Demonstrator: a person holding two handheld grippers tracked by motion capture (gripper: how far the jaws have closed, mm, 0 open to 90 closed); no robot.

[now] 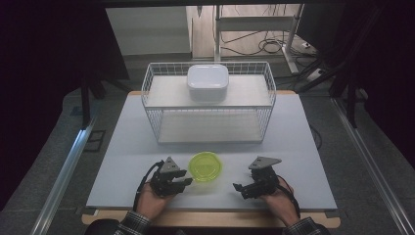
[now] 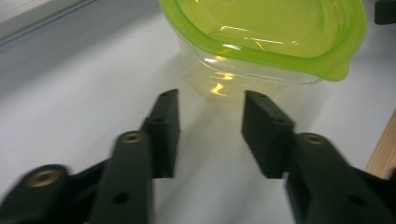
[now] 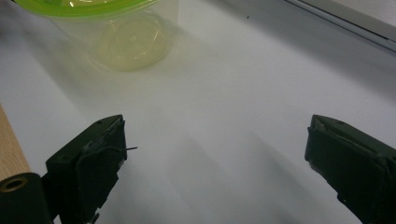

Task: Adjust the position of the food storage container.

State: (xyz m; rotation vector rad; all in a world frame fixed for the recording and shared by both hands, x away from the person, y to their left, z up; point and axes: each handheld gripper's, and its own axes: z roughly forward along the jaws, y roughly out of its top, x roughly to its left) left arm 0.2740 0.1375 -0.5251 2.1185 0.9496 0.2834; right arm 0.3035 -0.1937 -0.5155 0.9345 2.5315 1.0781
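Item: green-lidded container (image 1: 205, 166), lower centre of worktop (image 1: 122, 147), between our released, empty left claw (image 1: 188, 177) and right claw (image 1: 238, 190). Risk: light tub skids if nudged off-centre.

Left hand-held gripper (image 1: 186, 177): matte black body of angular links, topped by a grey three-cornered plate with small dark holes; a black cable loops from its rear toward the wrist. Its two jaws are flat black rectangular blocks, each carried on a black link with a brass-coloured ringed hole and smaller dark screw holes. Right hand-held gripper (image 1: 238, 188): same black build, grey three-cornered plate on top, black cable curving behind it; its jaws are thick black blocks with bevelled edges, a brass-coloured ring beside one. Sleeves (image 1: 131, 224): dark plaid cuffs at both wrists.
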